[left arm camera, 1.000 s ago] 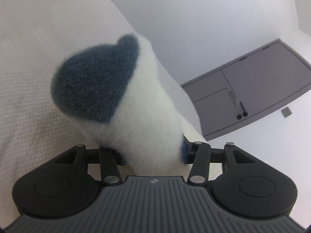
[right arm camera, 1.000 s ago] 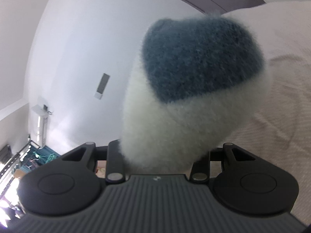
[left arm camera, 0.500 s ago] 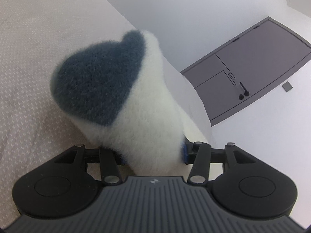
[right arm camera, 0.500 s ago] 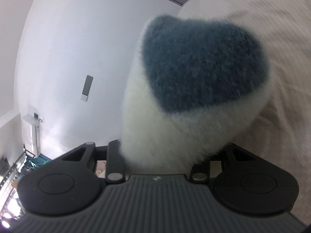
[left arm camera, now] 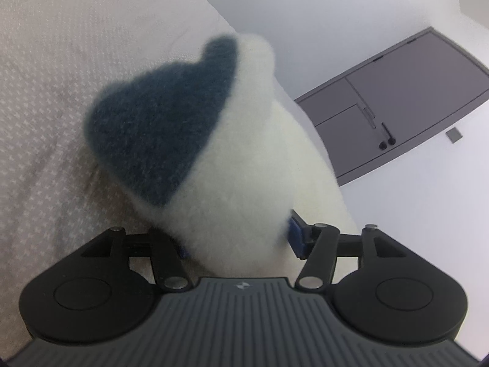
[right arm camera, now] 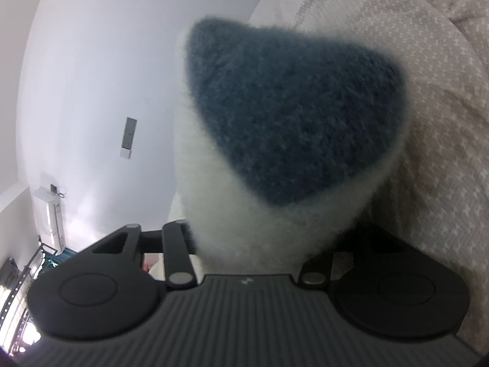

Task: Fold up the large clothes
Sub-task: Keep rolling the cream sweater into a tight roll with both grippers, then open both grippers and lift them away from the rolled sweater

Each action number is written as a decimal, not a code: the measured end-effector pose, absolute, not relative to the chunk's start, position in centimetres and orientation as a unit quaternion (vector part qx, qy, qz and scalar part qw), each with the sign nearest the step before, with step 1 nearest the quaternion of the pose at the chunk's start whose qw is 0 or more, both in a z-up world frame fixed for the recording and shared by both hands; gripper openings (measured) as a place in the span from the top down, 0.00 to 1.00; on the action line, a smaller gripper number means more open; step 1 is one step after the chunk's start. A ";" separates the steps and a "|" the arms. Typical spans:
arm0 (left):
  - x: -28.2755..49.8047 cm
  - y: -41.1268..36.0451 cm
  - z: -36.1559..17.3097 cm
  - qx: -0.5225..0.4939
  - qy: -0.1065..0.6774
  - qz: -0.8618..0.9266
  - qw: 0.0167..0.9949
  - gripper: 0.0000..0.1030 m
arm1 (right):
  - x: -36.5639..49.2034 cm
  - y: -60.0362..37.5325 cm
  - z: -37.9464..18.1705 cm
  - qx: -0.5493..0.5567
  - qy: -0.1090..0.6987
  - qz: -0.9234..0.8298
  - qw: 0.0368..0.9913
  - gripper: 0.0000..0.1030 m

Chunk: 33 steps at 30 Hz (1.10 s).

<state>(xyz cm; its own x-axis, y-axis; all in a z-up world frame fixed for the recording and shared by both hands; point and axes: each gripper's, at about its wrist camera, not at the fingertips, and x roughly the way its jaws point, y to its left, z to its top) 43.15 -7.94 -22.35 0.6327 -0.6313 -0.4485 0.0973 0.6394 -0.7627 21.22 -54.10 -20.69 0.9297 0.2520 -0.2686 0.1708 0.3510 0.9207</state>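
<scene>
A fluffy garment (left arm camera: 244,168), white with a blue-grey patch, bulges up between the fingers of my left gripper (left arm camera: 238,241). The jaws are opening, but the fleece still fills the gap and touches the blue pad (left arm camera: 295,238) on the right finger. In the right wrist view the same white and blue-grey fleece (right arm camera: 275,116) stands between the fingers of my right gripper (right arm camera: 259,244). Its jaws are opening too, and the fleece hides both fingertips. Both bunches hang close over the pale patterned bedspread (left arm camera: 61,91).
The bedspread (right arm camera: 443,122) fills the right side of the right wrist view. A white wall with a grey door (left arm camera: 397,107) lies past the bed's edge. A wall panel (right arm camera: 128,137) and an air conditioner (right arm camera: 52,214) show far off.
Both grippers have sunk toward the bedspread with the fleece in them. The left jaws have widened, and more of the blue pad shows beside the fleece.
</scene>
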 end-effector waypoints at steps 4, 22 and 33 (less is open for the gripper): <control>41.8 -7.5 -20.9 -0.328 0.381 -0.212 0.838 0.35 | 21.0 -53.6 -18.9 0.569 0.214 0.010 0.794 0.47; 28.2 -5.2 -3.0 -0.149 0.293 -0.225 0.917 0.26 | 10.6 -49.8 0.5 0.340 0.219 -0.016 0.914 0.40; 20.7 -6.1 3.6 -0.082 0.254 -0.228 0.936 0.18 | 4.2 -43.1 6.1 0.196 0.199 0.014 0.960 0.40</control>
<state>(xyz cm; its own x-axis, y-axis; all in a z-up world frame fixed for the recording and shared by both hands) 20.66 -6.10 3.55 0.7670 -0.4684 -0.4386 0.3854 0.8827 -0.2688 4.21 -43.09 6.13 0.9207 0.1056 -0.3757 0.0502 0.9227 0.3823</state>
